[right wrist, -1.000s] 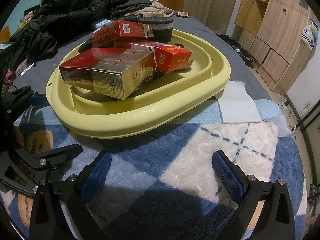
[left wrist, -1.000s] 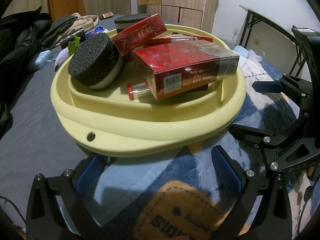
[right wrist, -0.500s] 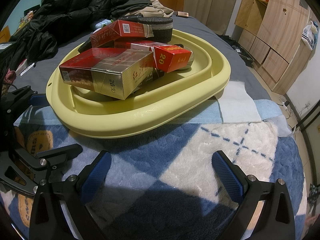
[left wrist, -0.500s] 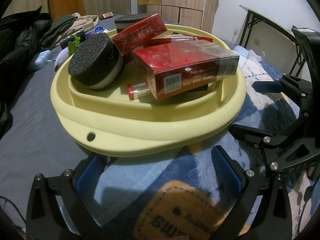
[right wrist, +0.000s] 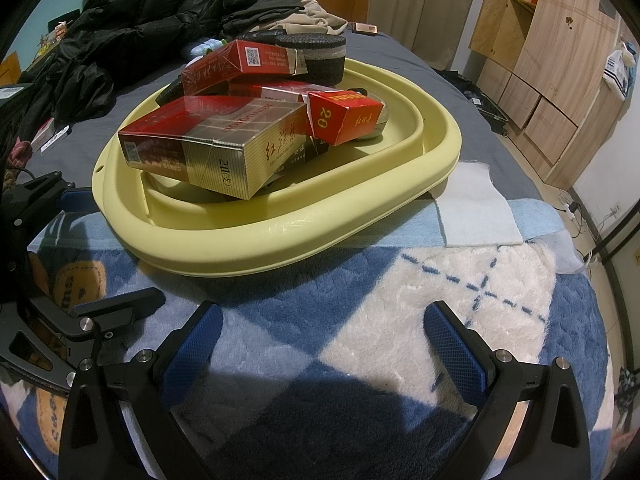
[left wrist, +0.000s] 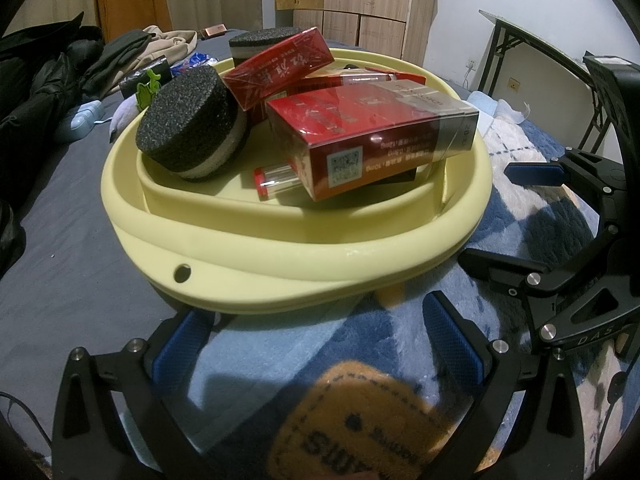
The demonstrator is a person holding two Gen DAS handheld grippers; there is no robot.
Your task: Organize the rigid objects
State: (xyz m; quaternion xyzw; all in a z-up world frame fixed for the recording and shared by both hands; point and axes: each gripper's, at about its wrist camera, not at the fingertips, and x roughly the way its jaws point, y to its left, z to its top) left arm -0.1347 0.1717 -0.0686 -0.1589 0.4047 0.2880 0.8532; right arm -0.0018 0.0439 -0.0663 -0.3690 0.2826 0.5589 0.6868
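A pale yellow basin rests on a blue and white fleece blanket. Piled in it are a large red and gold carton, a smaller red box, a red pack marked 20, two black foam discs and a clear tube with a red cap. My left gripper stands open just short of the basin's near rim. My right gripper is open over the blanket, holding nothing.
Dark jackets and other clothes lie heaped on the grey bed behind the basin. A white cloth lies to the basin's right. Wooden cupboards stand at the far right. A folding table's legs stand beyond the bed.
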